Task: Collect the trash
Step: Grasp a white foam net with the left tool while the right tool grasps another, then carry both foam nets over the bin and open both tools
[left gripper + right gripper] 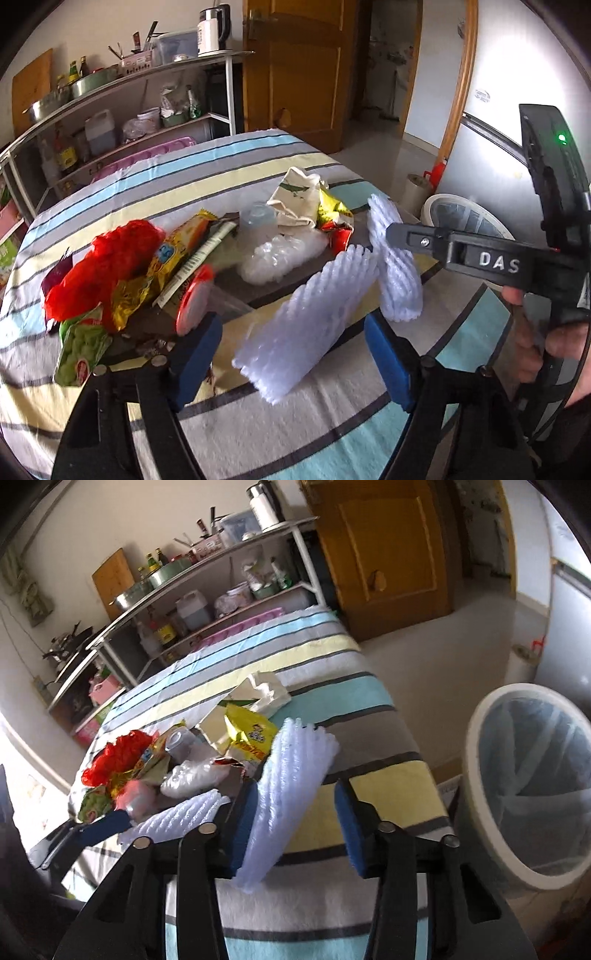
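Left wrist view: my left gripper (295, 343) stands open around a white foam net sleeve (306, 325) near the table's (258, 424) front edge; light, soft, crushable, best pinched mid-length. Right wrist view: my right gripper (295, 827) is open too, a second foam sleeve (288, 794) resting against its left pad; bin (480, 812) off the table's right edge.

bare striped tablecloth (369, 746) right of trash pile (155, 266), foam sleeves (306, 325) crowding both grippers' open jaws
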